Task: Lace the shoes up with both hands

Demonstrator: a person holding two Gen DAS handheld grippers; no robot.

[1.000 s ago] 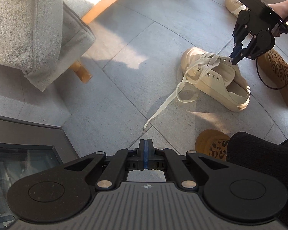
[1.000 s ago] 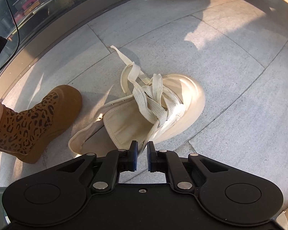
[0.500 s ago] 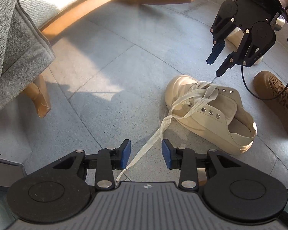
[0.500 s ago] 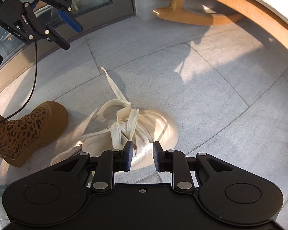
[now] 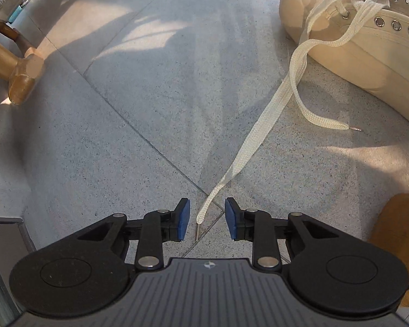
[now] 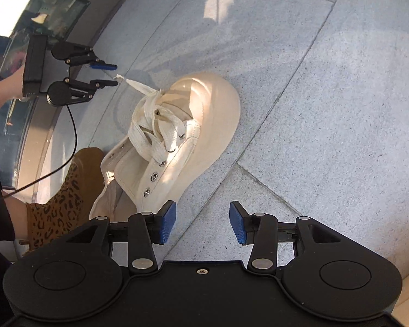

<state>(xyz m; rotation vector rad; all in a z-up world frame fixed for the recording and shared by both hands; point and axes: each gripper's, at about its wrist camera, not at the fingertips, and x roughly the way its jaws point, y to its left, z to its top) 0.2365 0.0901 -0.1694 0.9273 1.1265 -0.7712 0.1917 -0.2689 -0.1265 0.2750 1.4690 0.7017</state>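
Grey stone floor tiles (image 5: 155, 87) catch patches of sun, with a wooden chair leg (image 5: 21, 81) off at the edge and a dark glass-fronted panel (image 6: 41, 13) along the wall. A cream canvas shoe (image 6: 177, 136) lies tipped on its side on the tiles, its laces only partly threaded and bunched loosely over the tongue. One long lace end (image 5: 259, 130) trails away from the shoe across the floor, and its tip sits right between the blue pads of the left gripper (image 5: 206, 222), which points steeply down at the floor; those jaws are closing, but the pads stand apart from the lace on both sides, not yet pressing it. A second, shorter lace end (image 5: 313, 114) curls on the tile just beside the shoe's sole. The right gripper (image 6: 203, 223) hangs near the shoe's heel side, its jaws opening with nothing but bare tile between them. Beside the shoe stands a person's foot in a leopard-print boot (image 6: 60, 204). Whether the left gripper's fingertips touch the floor is hard to judge from here.
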